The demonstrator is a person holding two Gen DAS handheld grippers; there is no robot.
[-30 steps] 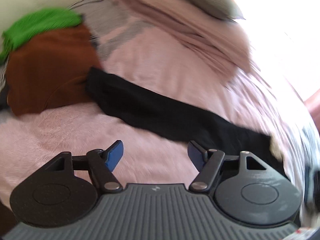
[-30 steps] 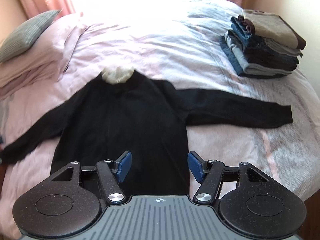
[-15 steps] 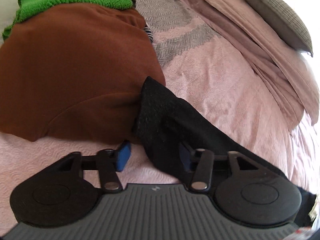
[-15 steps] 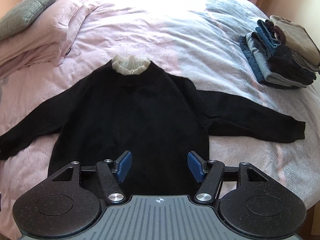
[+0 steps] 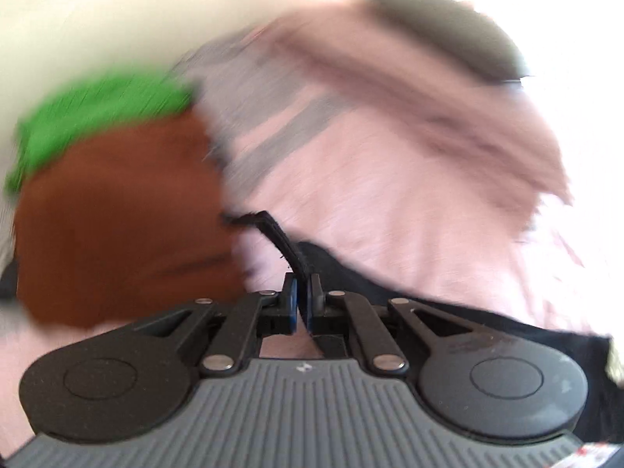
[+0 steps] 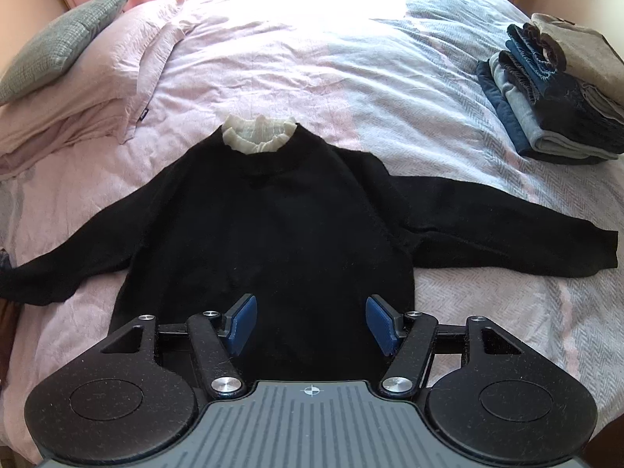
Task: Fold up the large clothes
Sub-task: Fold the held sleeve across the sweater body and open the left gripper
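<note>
A bed (image 6: 351,58) w/ pink cover holds a black sweater (image 6: 273,226) spread flat, sleeves out. Left gripper (image 5: 301,296): fingers just closed, pinching the sweater's cuff (image 5: 284,245) beside a brown garment (image 5: 117,226). Right gripper (image 6: 311,323): fingers wide, nothing between, over the hem. Folded stack (image 6: 553,89) far right.

Sleeve cuff is pinched by the left gripper (image 5: 300,292).
The black sweater sleeve (image 5: 290,249) is clamped between just-closed jaws; a brown garment (image 5: 117,226) and green knit (image 5: 97,117) are seen blurred on the pink bedspread (image 5: 409,214).
</note>
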